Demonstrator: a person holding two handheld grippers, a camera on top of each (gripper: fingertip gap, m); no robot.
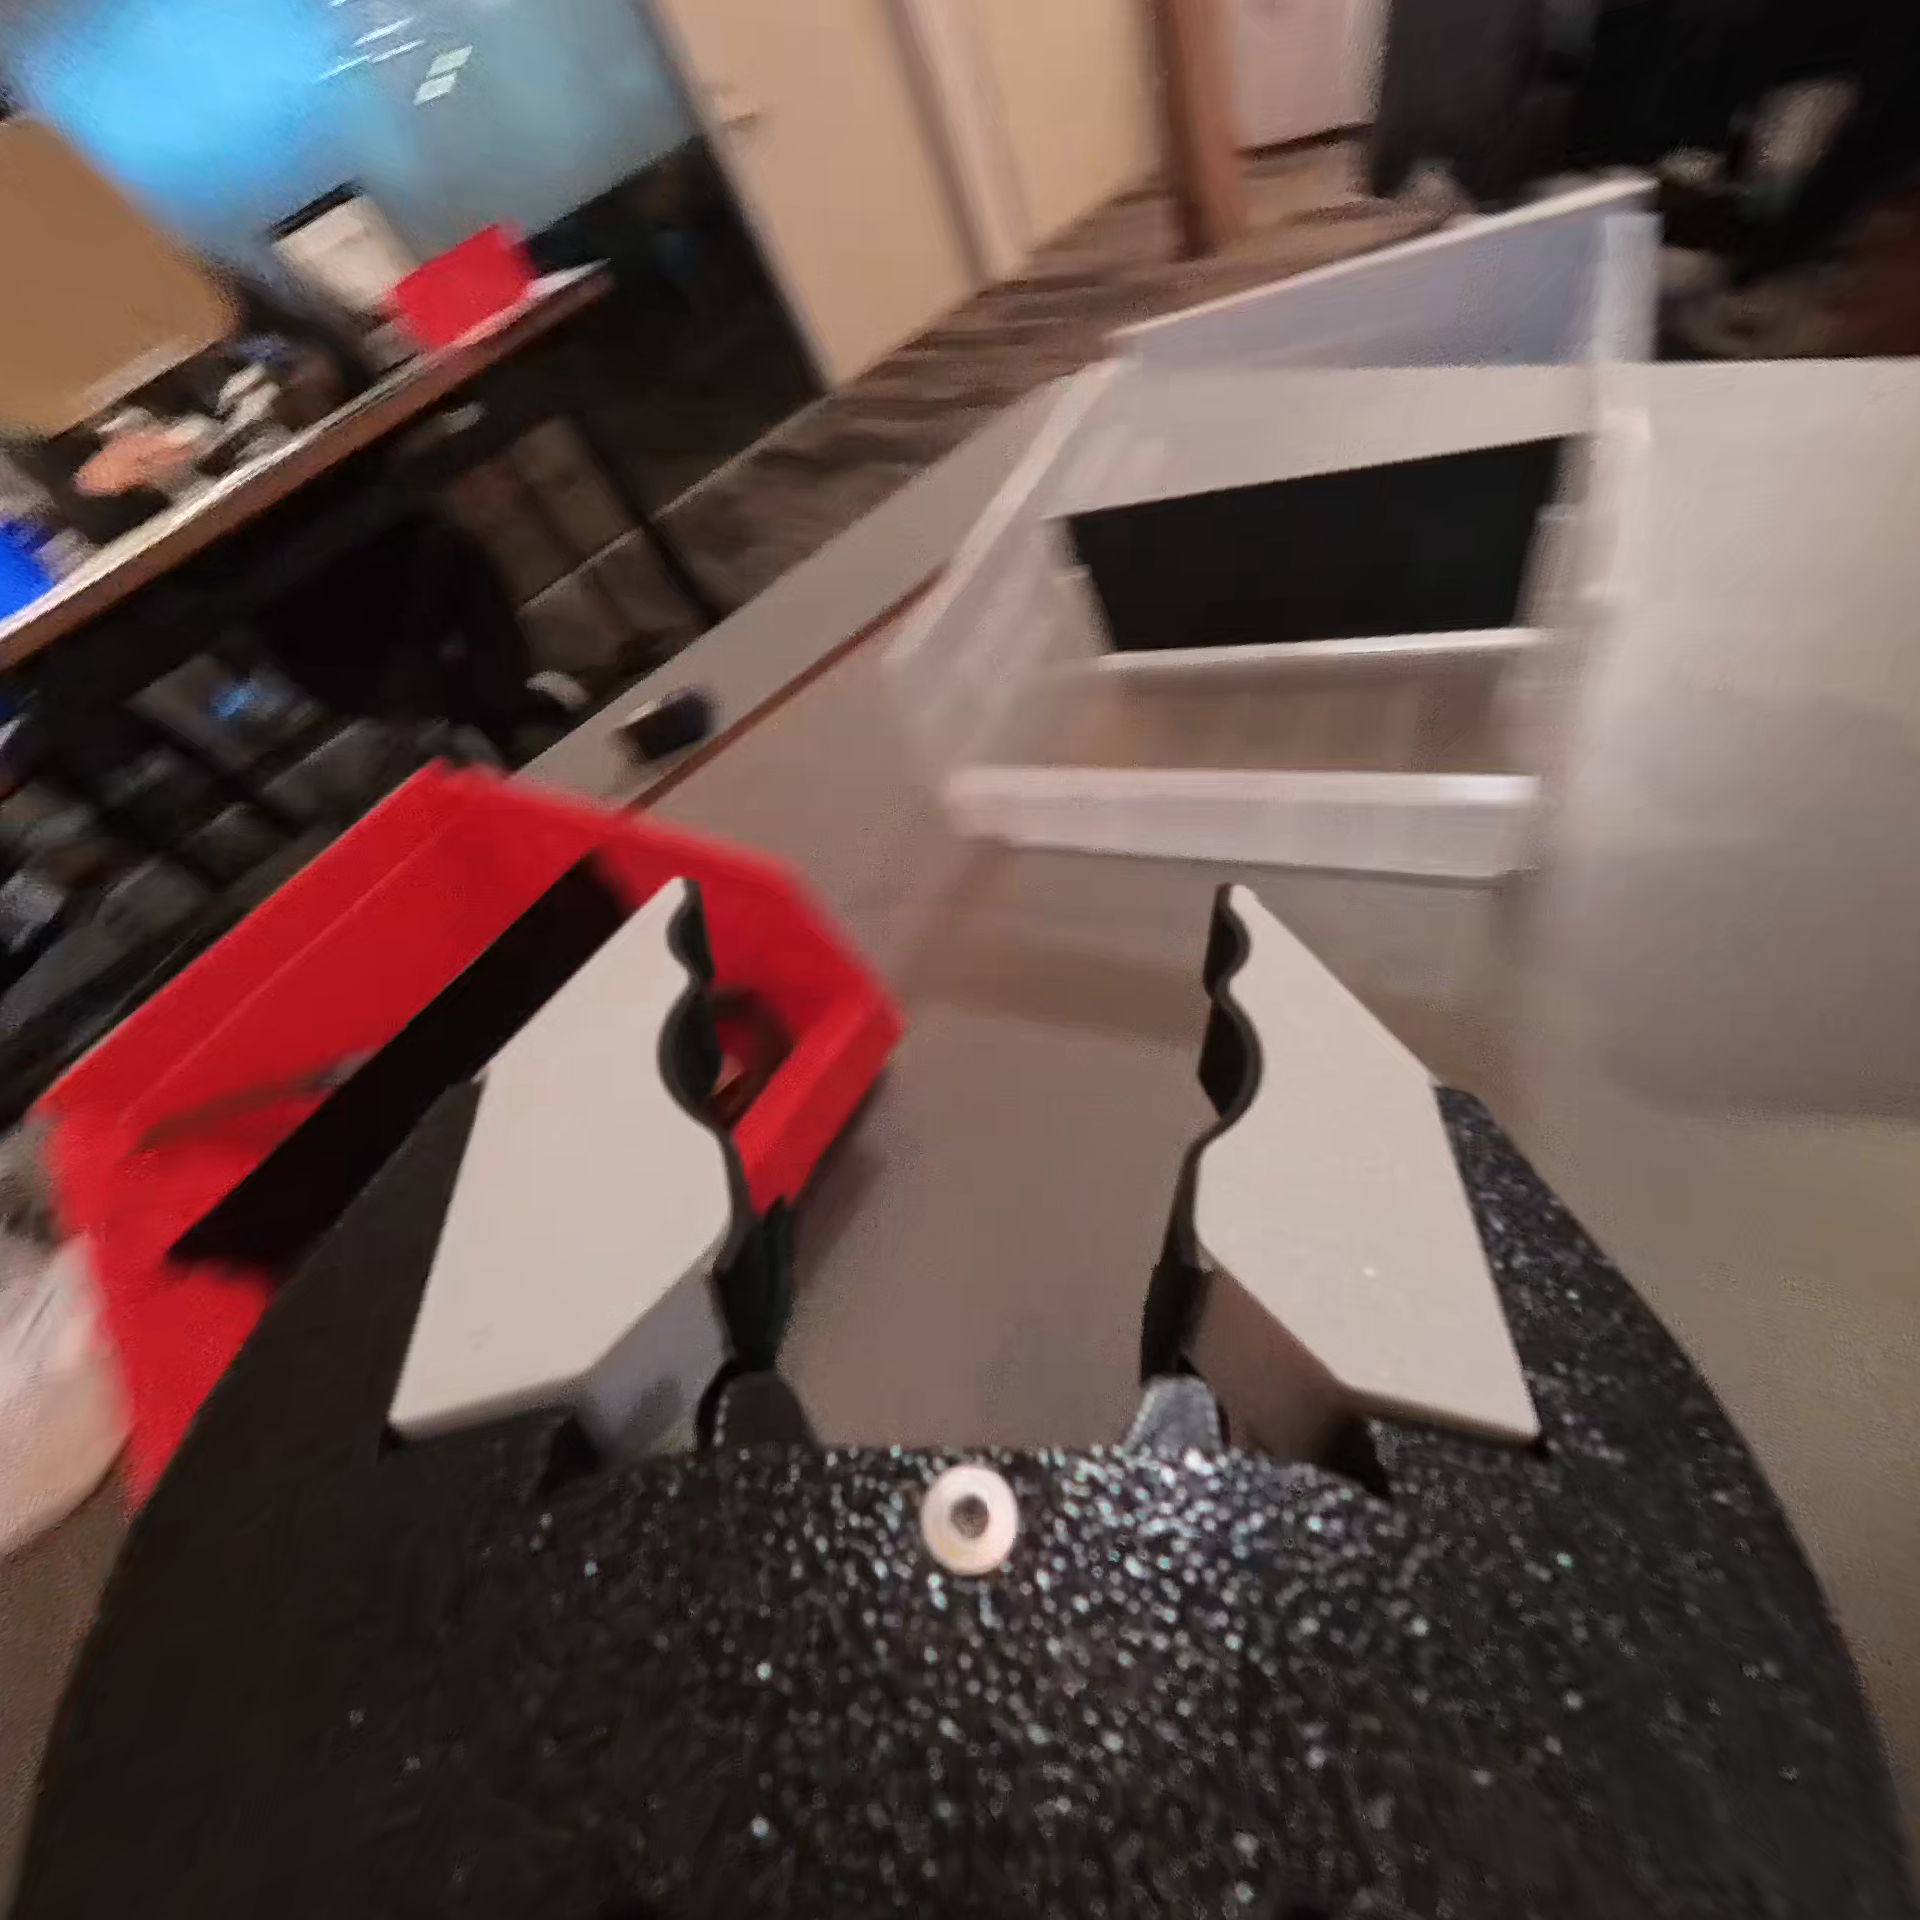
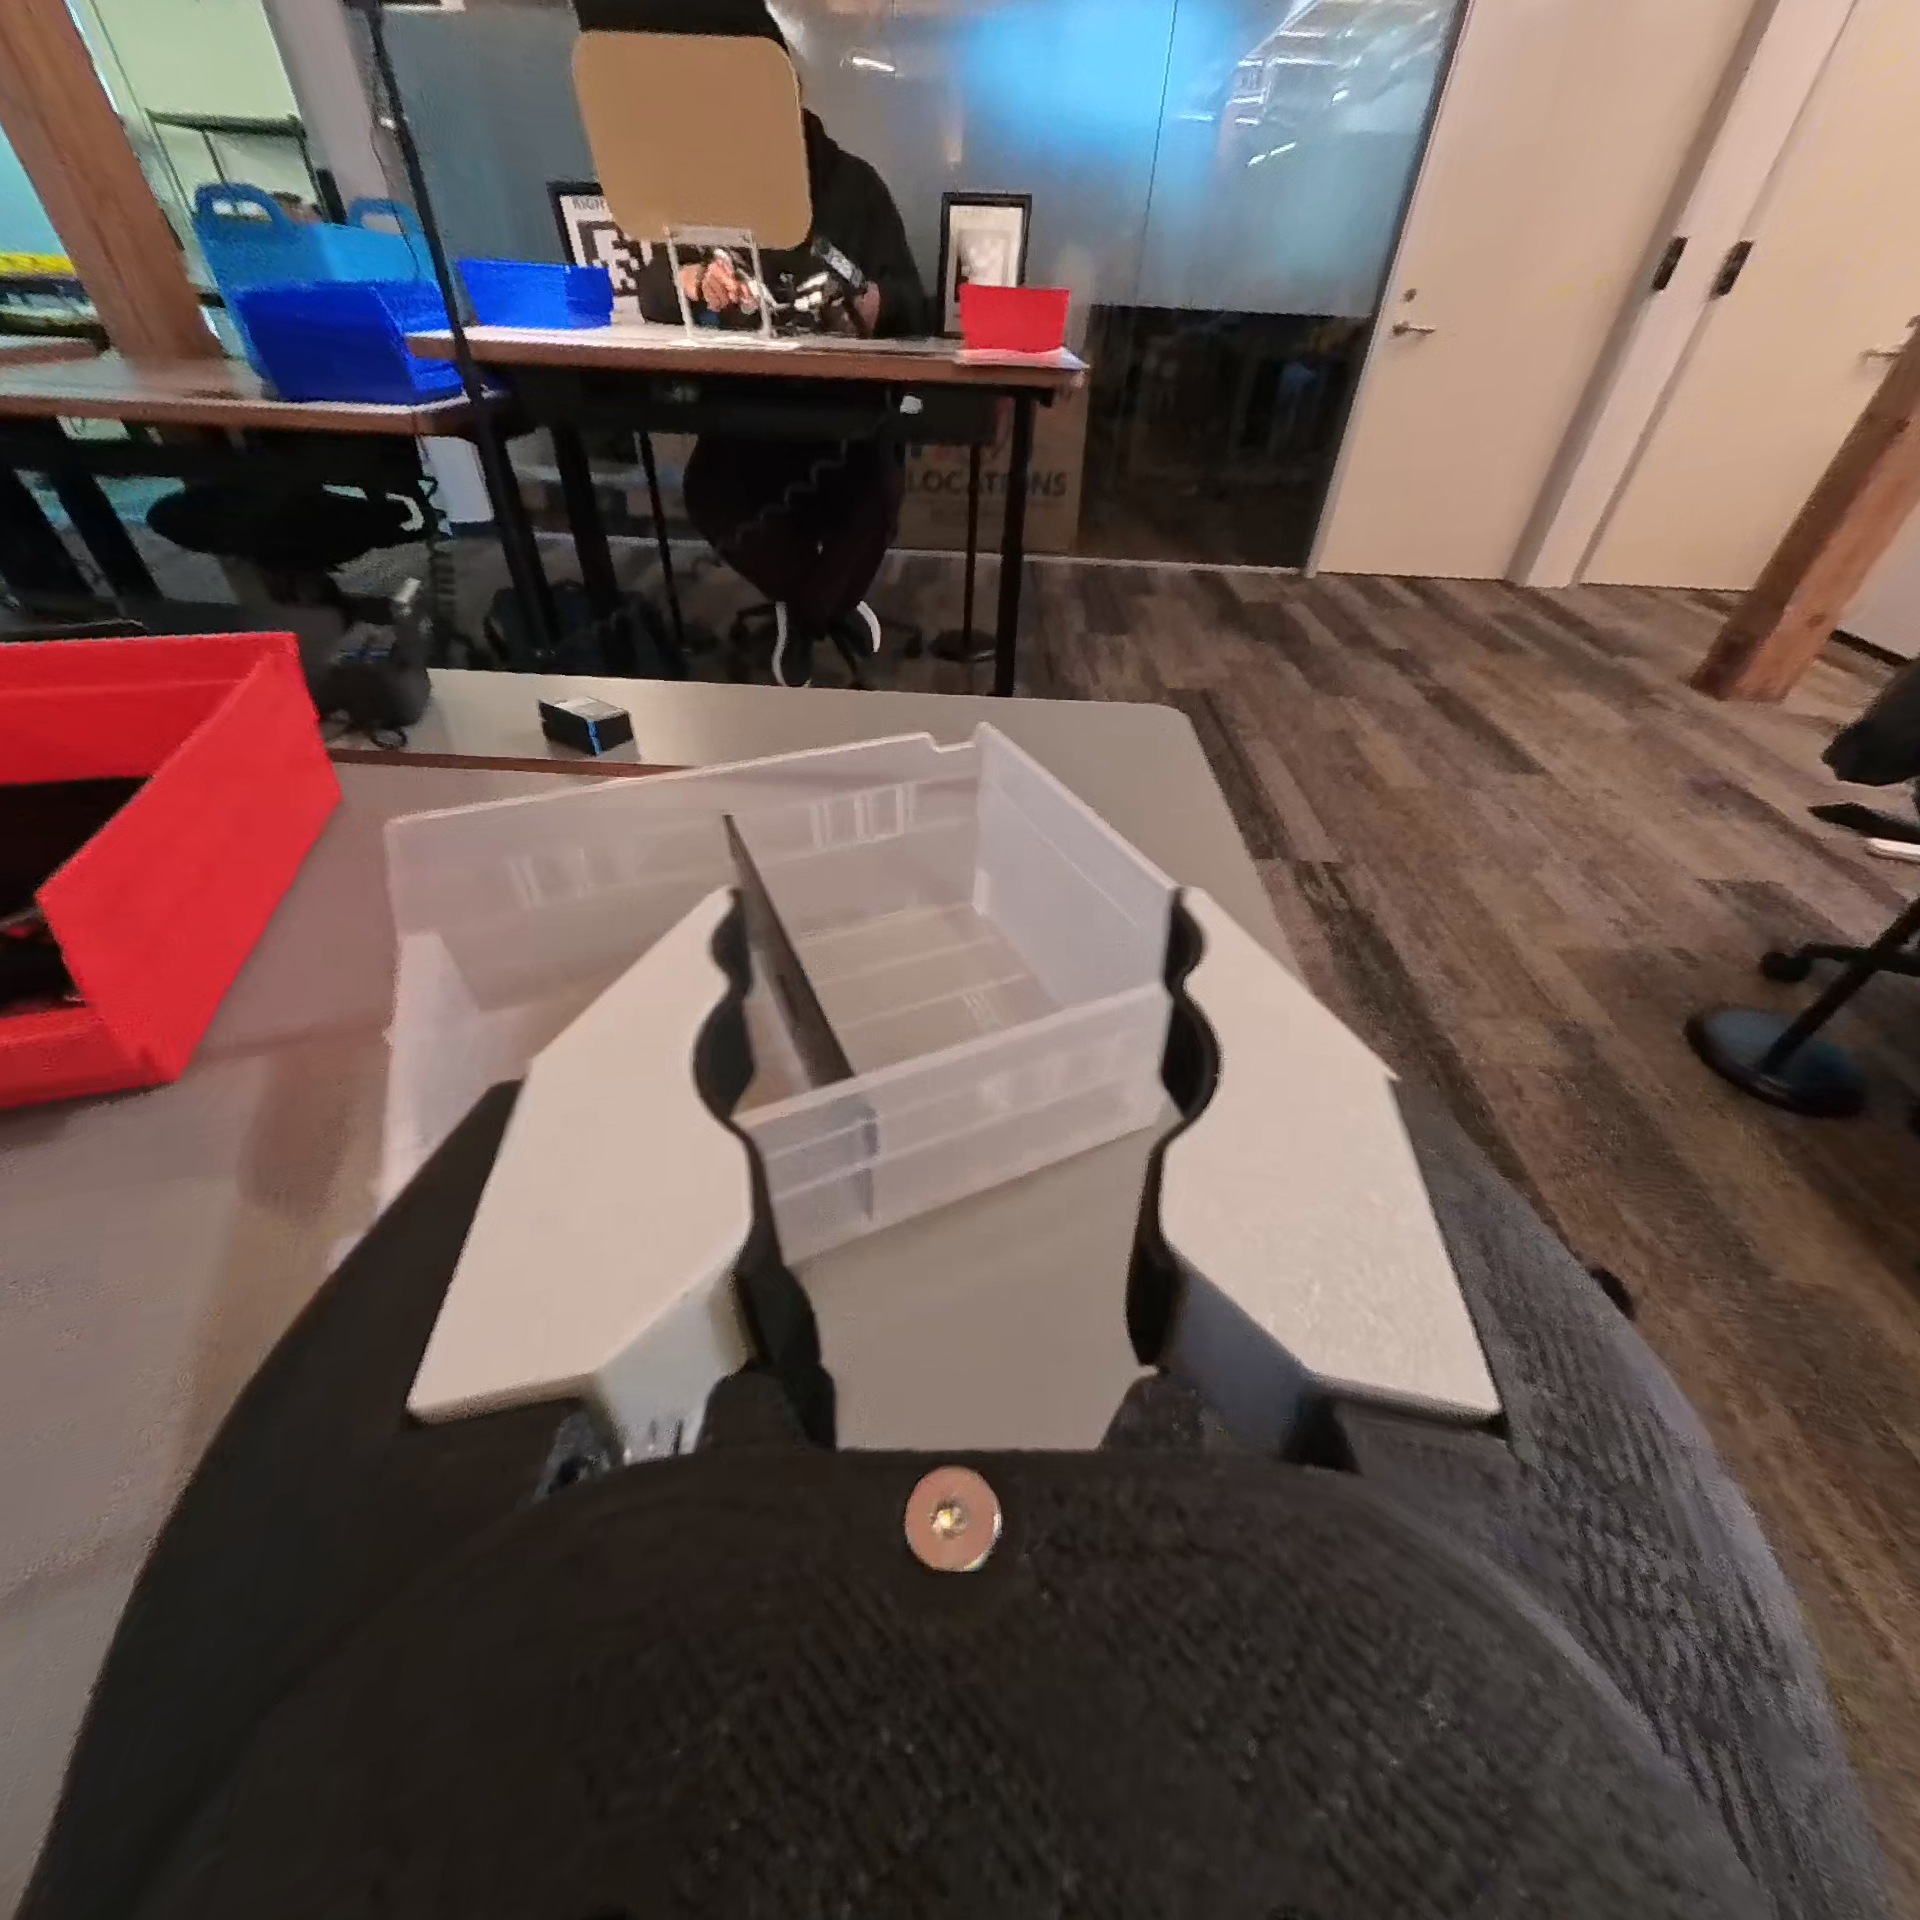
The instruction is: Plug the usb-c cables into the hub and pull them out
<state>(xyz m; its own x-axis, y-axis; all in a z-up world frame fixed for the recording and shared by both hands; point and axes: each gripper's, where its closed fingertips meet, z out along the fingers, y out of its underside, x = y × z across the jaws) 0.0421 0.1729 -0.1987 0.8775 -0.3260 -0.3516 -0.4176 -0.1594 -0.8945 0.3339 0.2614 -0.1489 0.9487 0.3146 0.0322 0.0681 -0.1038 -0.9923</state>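
My left gripper [image 1: 956,914] is open and empty above the grey table [image 1: 987,1195]; this view is motion-blurred. Its left finger overlaps a red bin [image 1: 312,1039] with dark contents I cannot make out. My right gripper [image 2: 951,935] is open and empty, held over the near right part of a clear plastic bin [image 2: 935,935] with a dark divider [image 2: 790,977]. The red bin [image 2: 177,862] sits at the left in the right wrist view. I see no hub and no usb-c cable clearly in either view.
The clear bin [image 1: 1299,623] lies ahead of the left gripper. A small black box [image 2: 587,722] rests near the table's far edge. The table's right edge [image 2: 1247,862] drops to the floor. A person sits at a desk [image 2: 748,353] behind.
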